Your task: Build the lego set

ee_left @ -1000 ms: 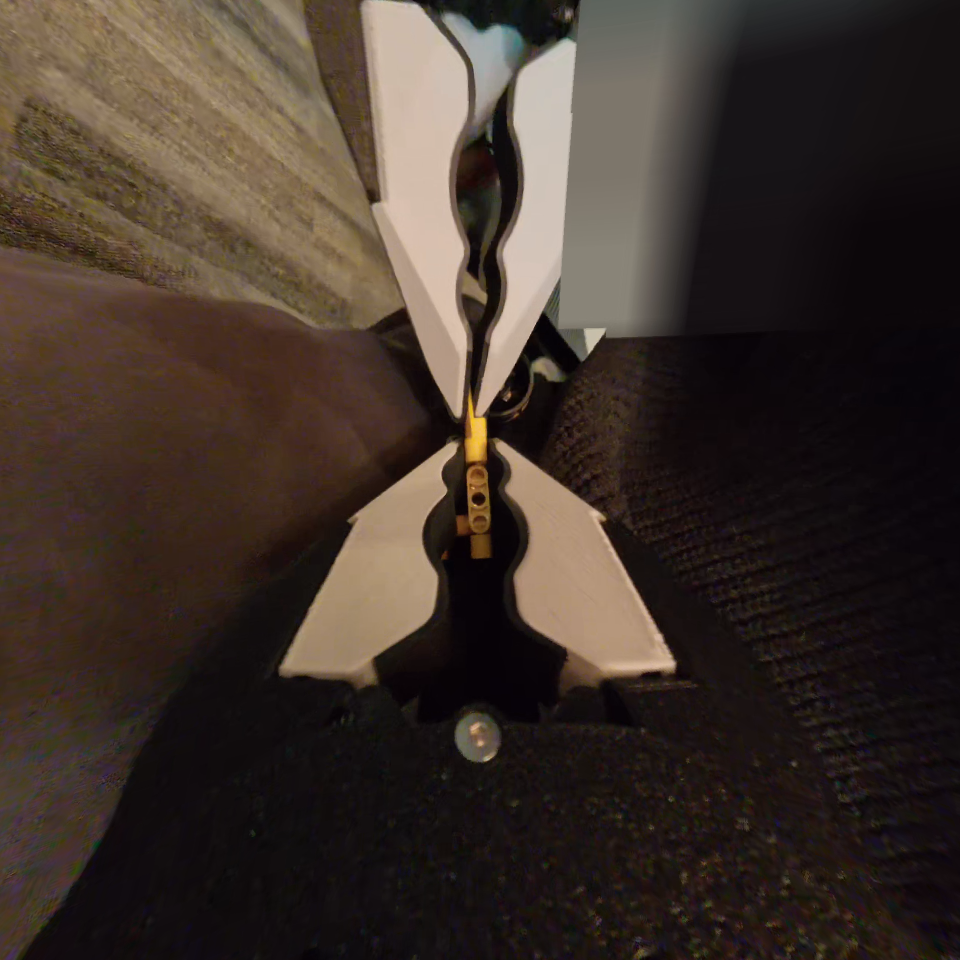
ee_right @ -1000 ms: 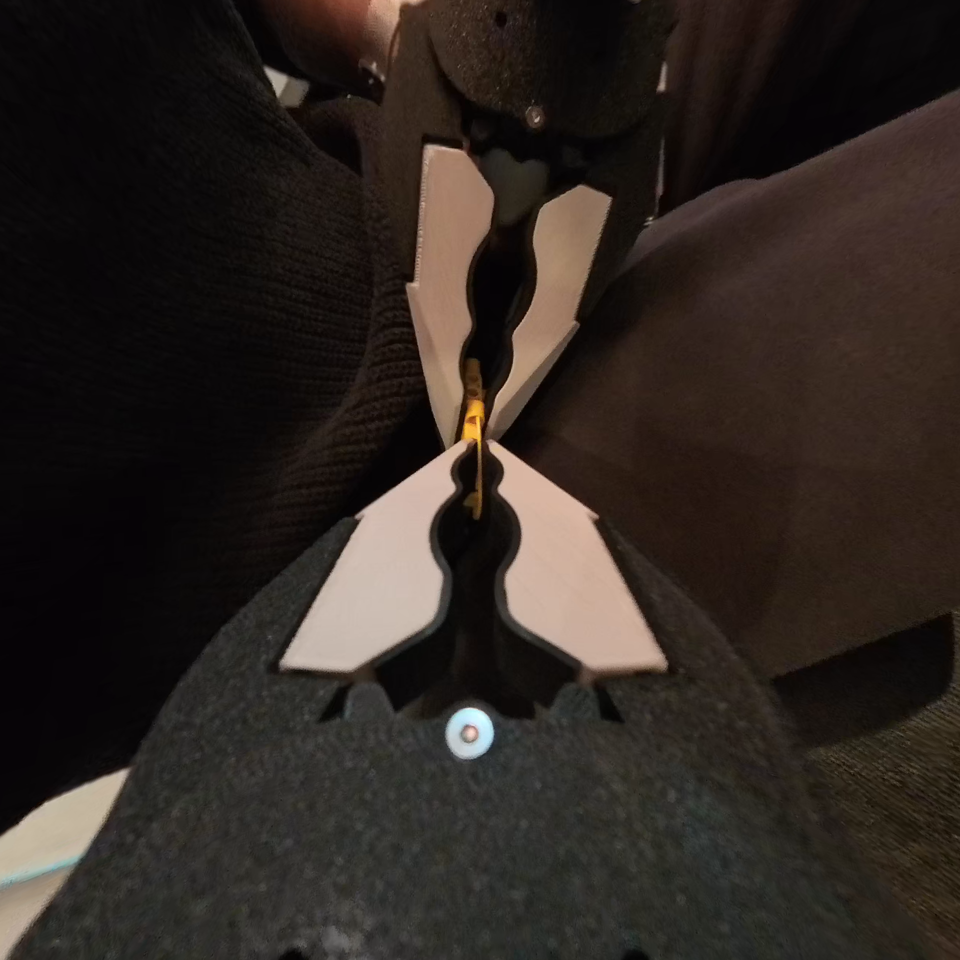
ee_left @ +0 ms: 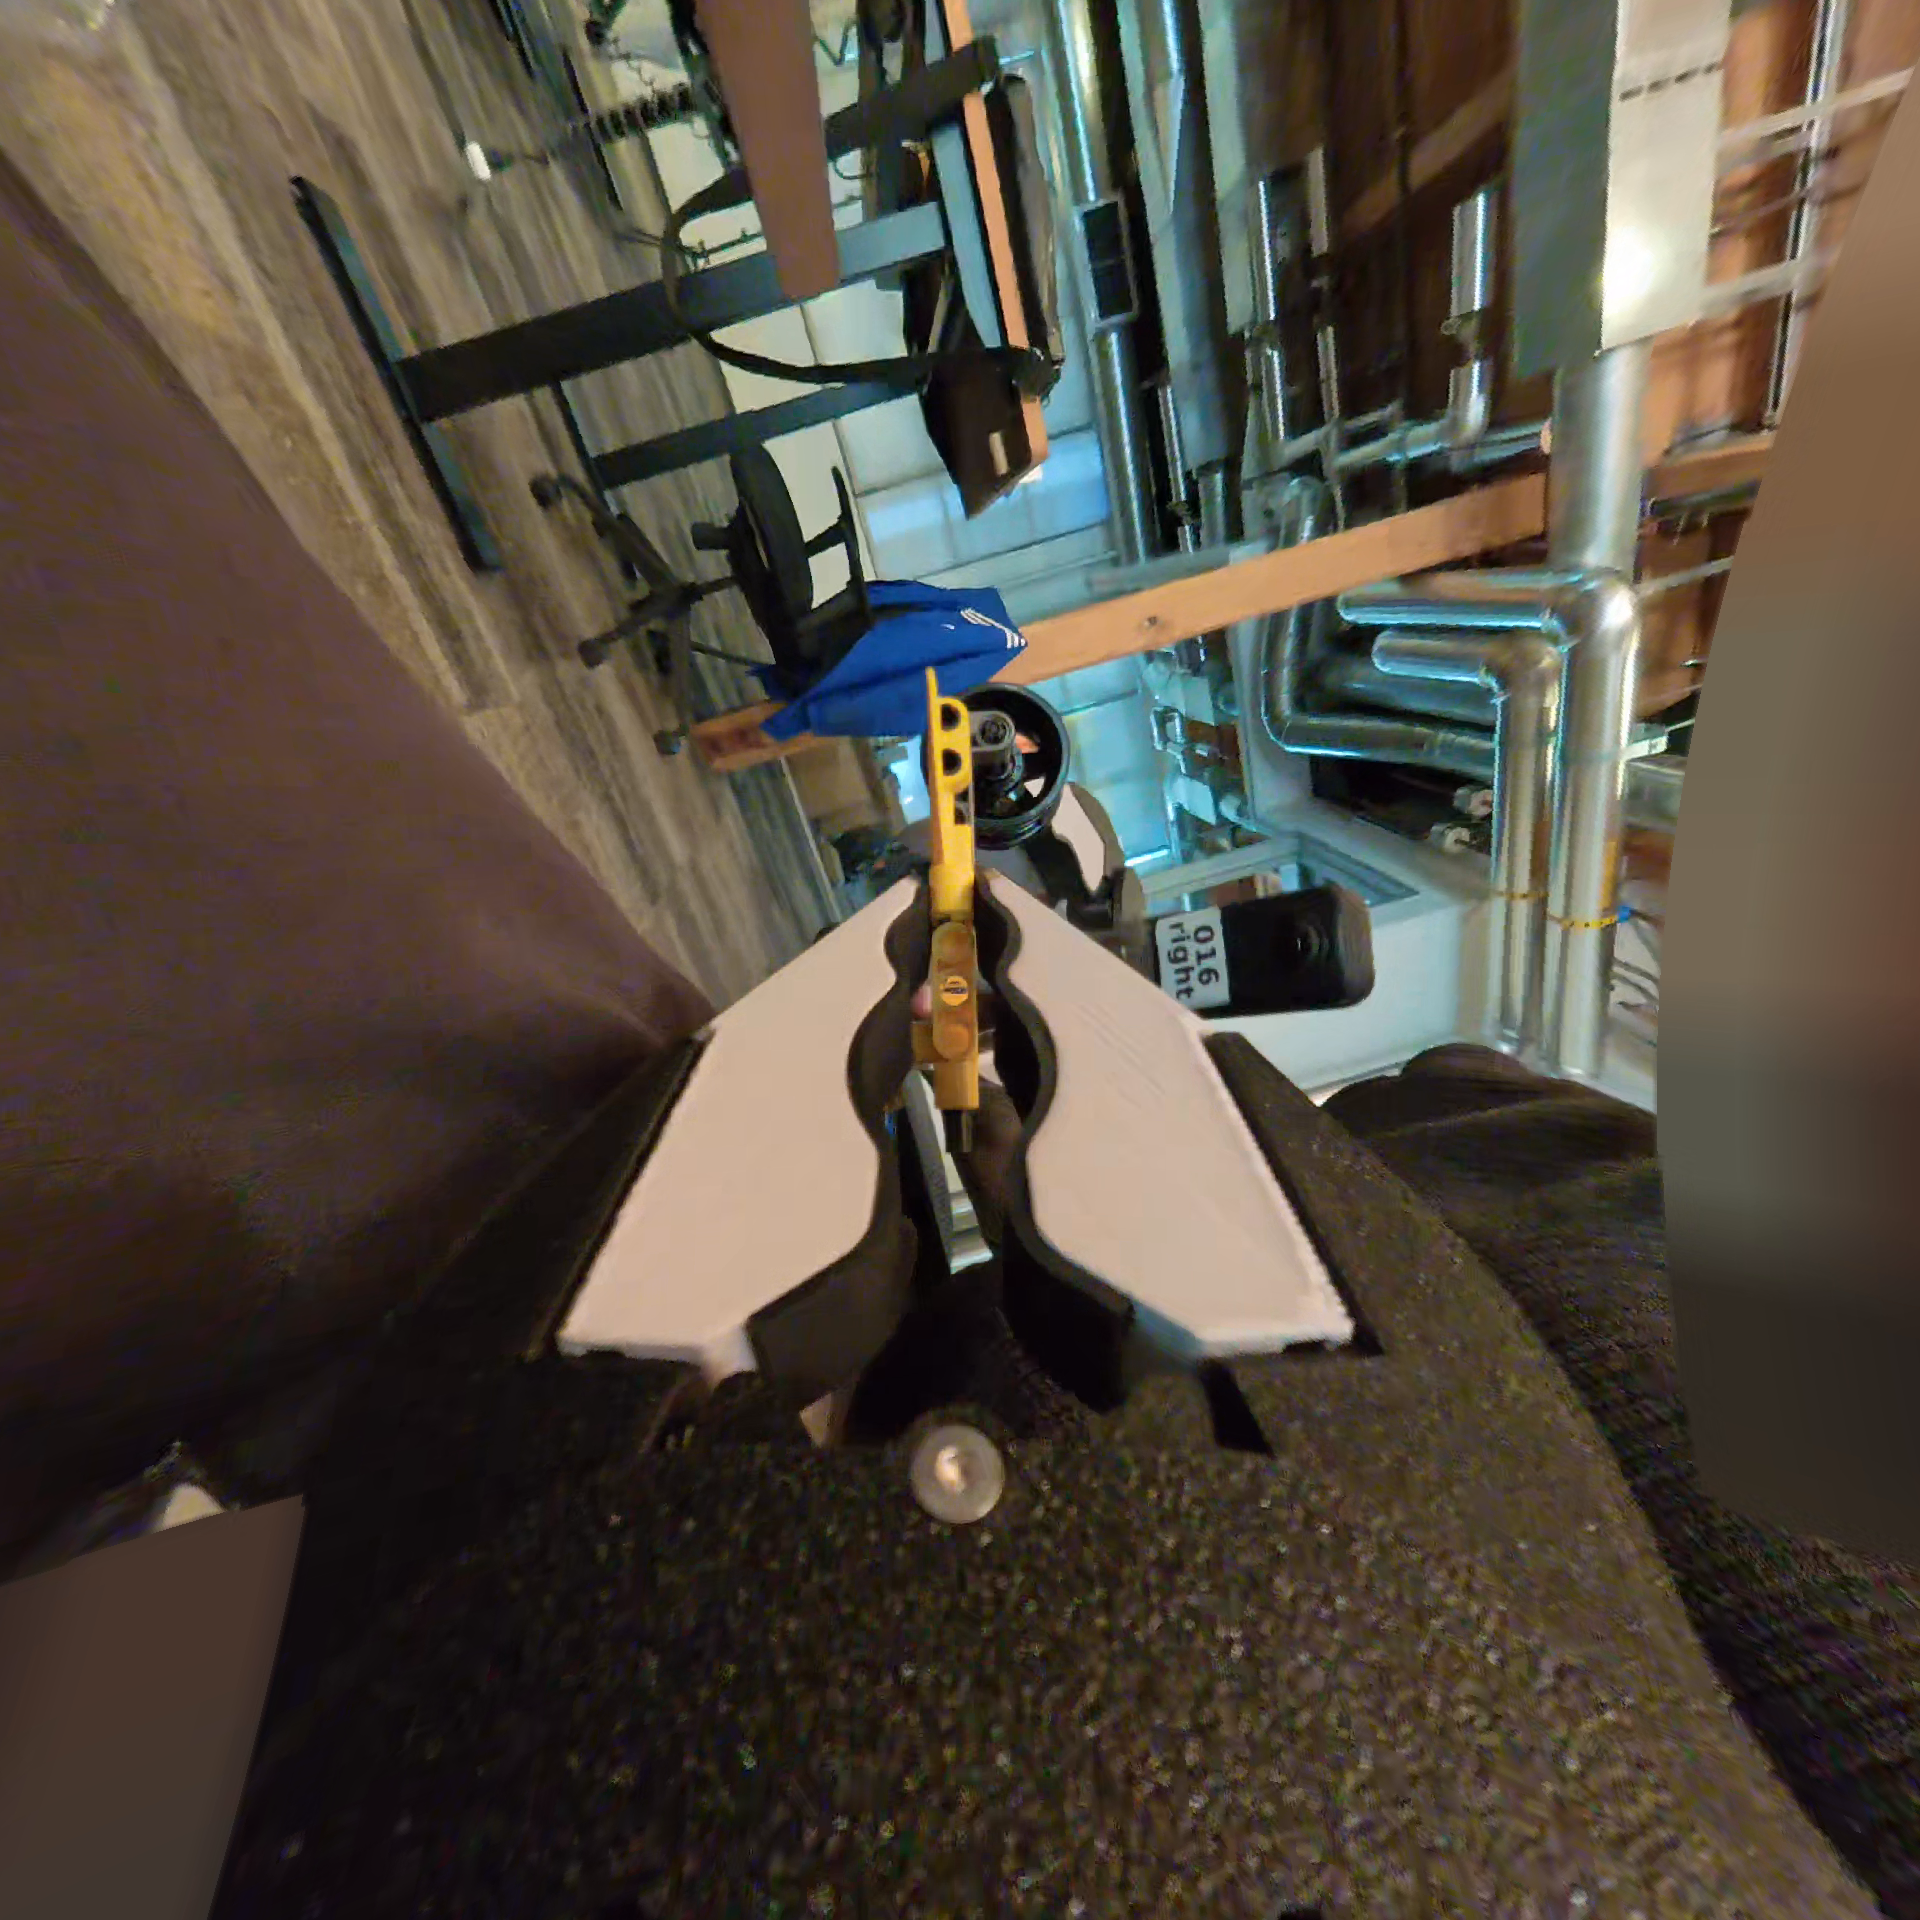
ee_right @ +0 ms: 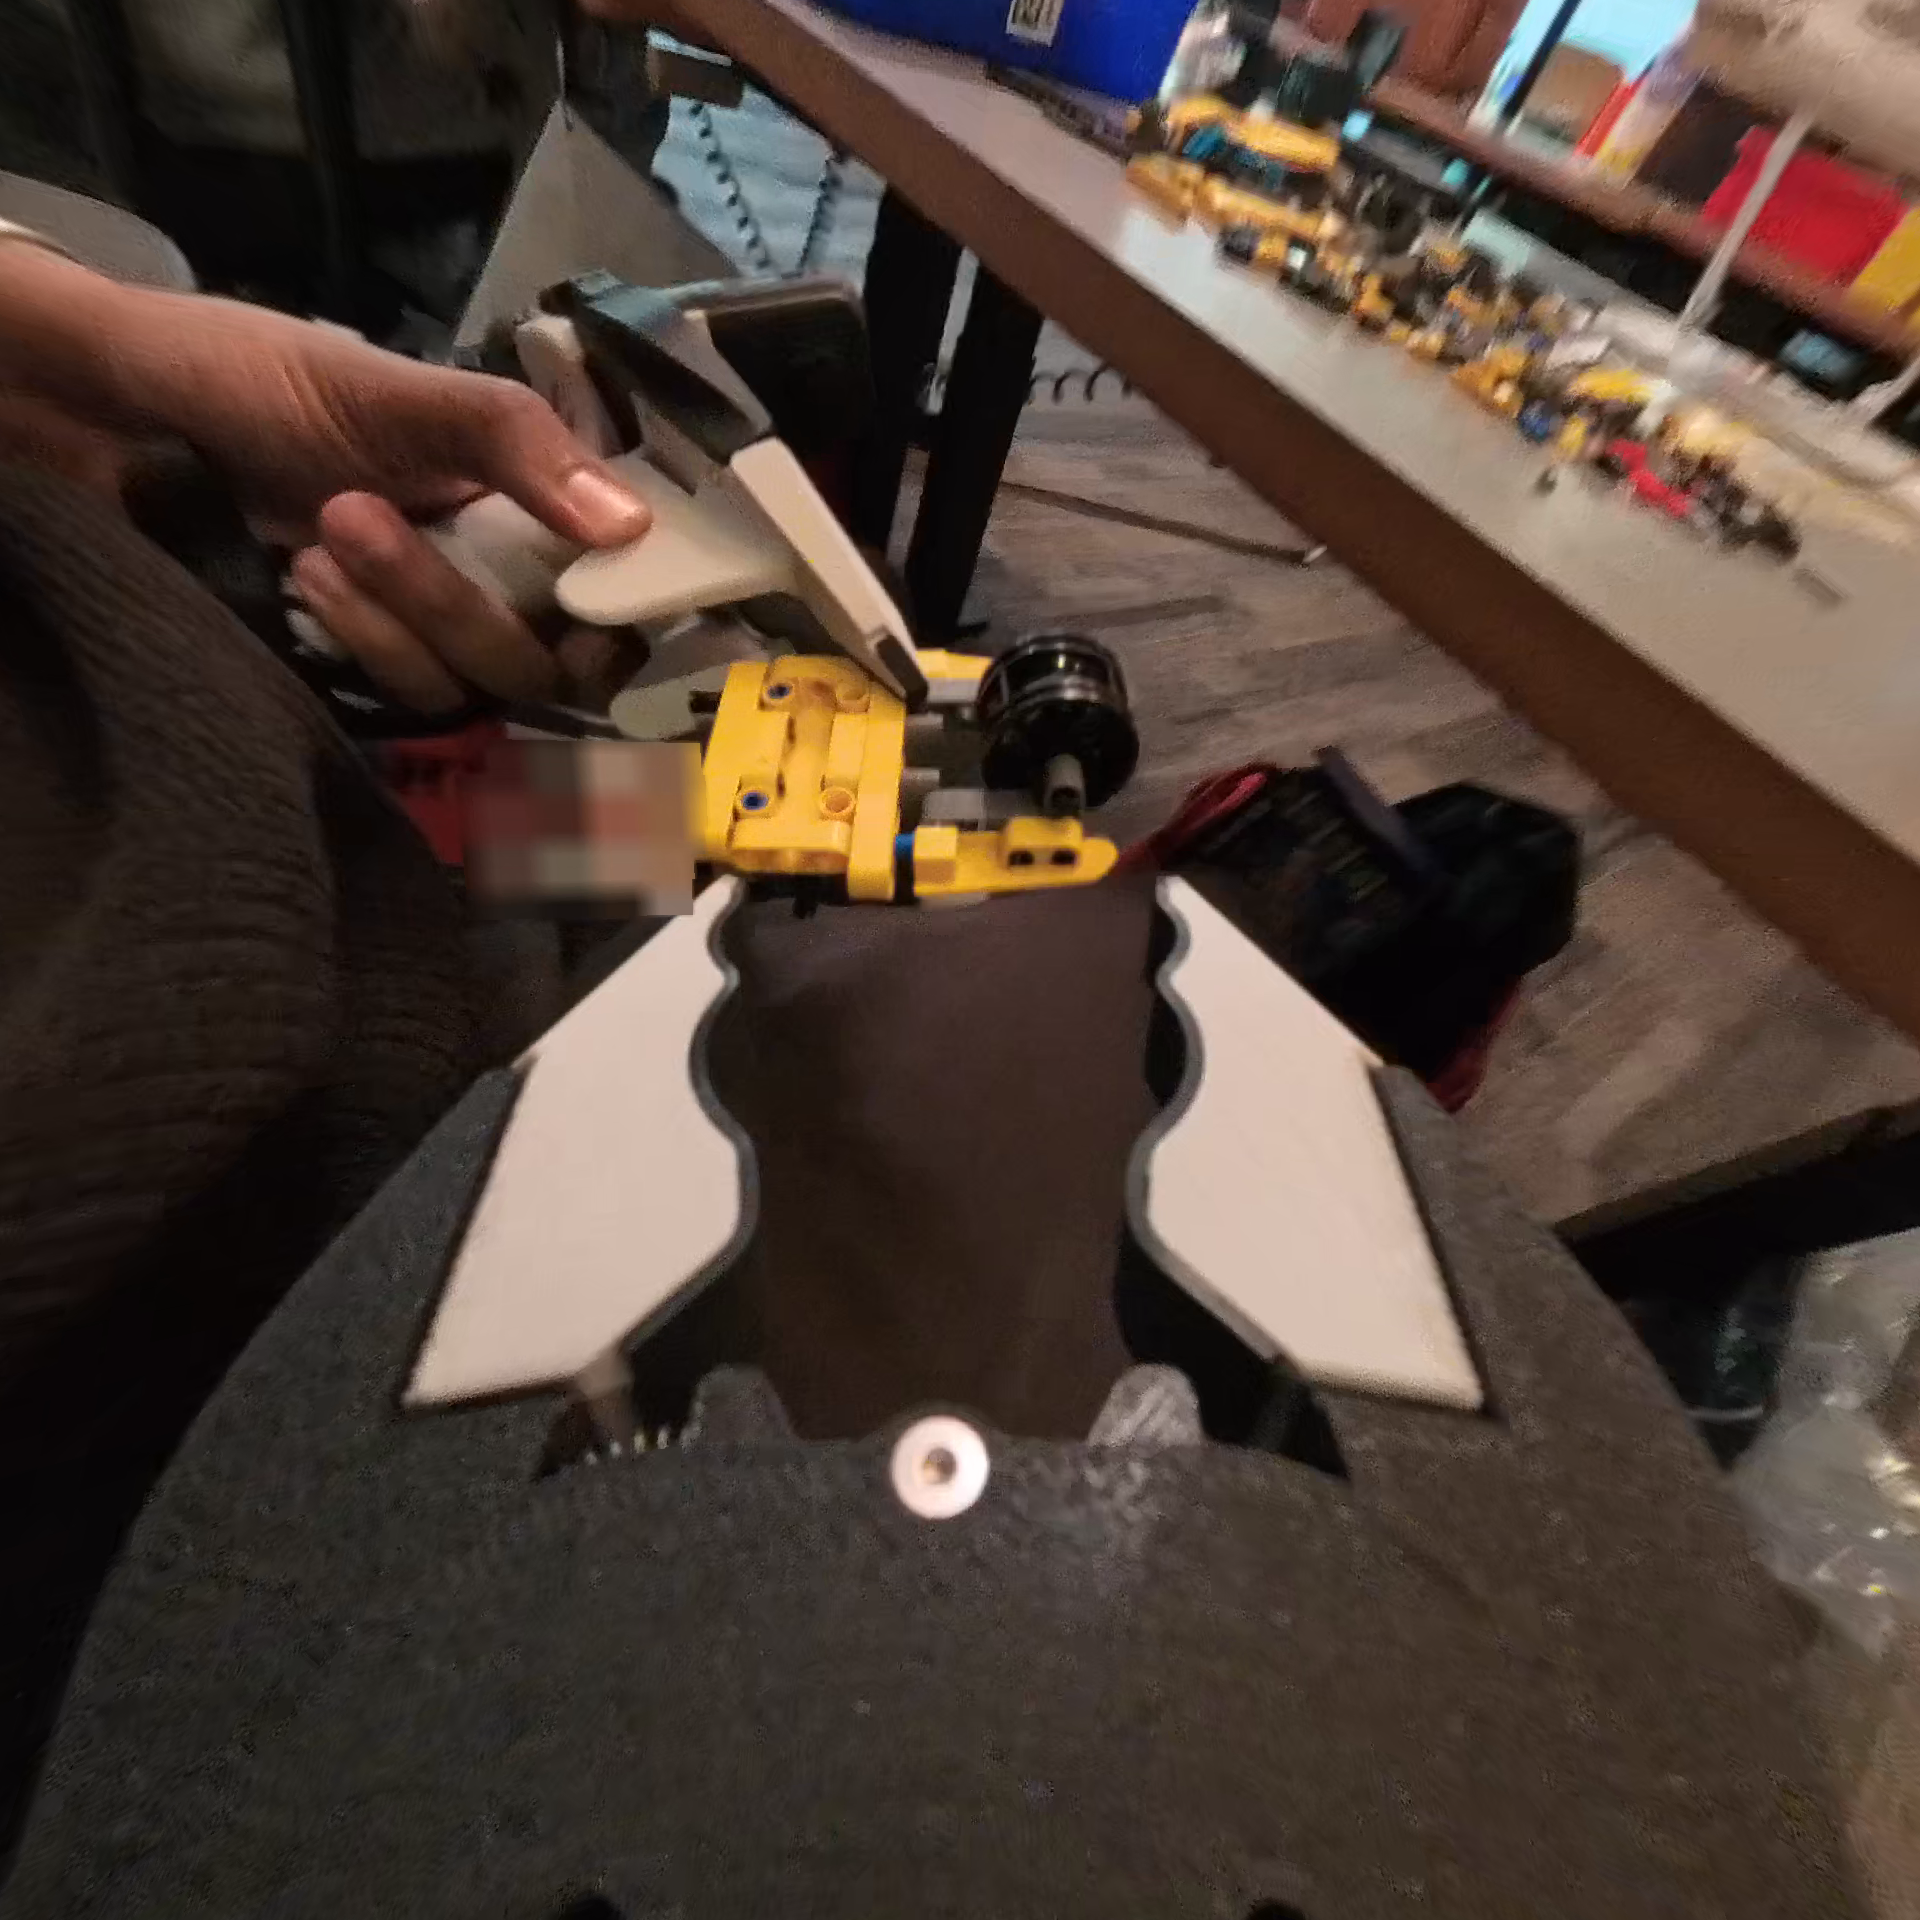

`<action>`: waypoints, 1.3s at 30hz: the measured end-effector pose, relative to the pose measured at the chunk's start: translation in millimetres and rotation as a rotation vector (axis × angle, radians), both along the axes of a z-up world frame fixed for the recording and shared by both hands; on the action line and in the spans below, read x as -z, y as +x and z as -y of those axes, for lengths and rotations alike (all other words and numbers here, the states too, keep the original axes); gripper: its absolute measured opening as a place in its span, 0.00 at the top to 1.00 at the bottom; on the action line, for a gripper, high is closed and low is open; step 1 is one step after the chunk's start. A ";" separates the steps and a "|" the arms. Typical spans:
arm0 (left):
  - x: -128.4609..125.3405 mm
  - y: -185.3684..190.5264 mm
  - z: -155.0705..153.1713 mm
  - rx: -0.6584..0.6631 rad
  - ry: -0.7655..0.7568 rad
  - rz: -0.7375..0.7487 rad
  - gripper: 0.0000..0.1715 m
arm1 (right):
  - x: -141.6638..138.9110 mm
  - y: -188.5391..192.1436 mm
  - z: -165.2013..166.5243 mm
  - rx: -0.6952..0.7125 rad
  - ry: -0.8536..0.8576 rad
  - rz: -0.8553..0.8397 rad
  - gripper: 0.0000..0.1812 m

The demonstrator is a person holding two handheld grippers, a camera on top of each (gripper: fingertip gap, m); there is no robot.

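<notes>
Holding: left gripper, jaws pinched edge-on on the yellow brick assembly.
Assembly: held in the air, below the table edge; black wheel at its far end.
Right gripper: jaws spread, empty, just beside the assembly, seemingly not touching; view blurred.
Hand: grips the left tool.

Right wrist view was motion-blurred: the small yellow pieces along the table could not be told apart. The left gripper hid part of the yellow brick assembly. A mosaic patch lay beside it.
</notes>
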State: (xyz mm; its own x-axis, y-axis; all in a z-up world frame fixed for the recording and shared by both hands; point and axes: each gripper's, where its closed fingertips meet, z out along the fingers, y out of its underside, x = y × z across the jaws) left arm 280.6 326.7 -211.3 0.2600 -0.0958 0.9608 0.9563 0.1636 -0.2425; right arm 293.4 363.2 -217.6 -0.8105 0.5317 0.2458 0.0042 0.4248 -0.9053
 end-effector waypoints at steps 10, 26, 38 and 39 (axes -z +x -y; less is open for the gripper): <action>-11.6 0.5 15.7 0.011 -0.005 -0.063 0.96 | -3.5 -6.9 19.9 -0.073 -0.111 -0.081 0.61; -3.6 -0.3 11.9 0.005 0.024 -0.019 0.96 | -4.3 -4.4 20.8 -0.121 -0.100 -0.055 0.73; -2.2 -0.7 12.5 0.015 0.013 -0.032 0.96 | -1.9 -4.0 21.9 -0.136 -0.141 0.020 0.74; -5.2 -1.4 12.2 0.015 0.033 -0.028 0.97 | -5.6 -4.5 21.6 -0.141 -0.177 0.025 0.74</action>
State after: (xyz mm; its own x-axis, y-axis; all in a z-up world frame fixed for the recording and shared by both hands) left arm 279.1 314.4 -206.1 0.2848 -0.1311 0.9496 0.9516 0.1581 -0.2635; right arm 288.9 341.6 -212.0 -0.8845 0.4458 0.1376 -0.0206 0.2574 -0.9661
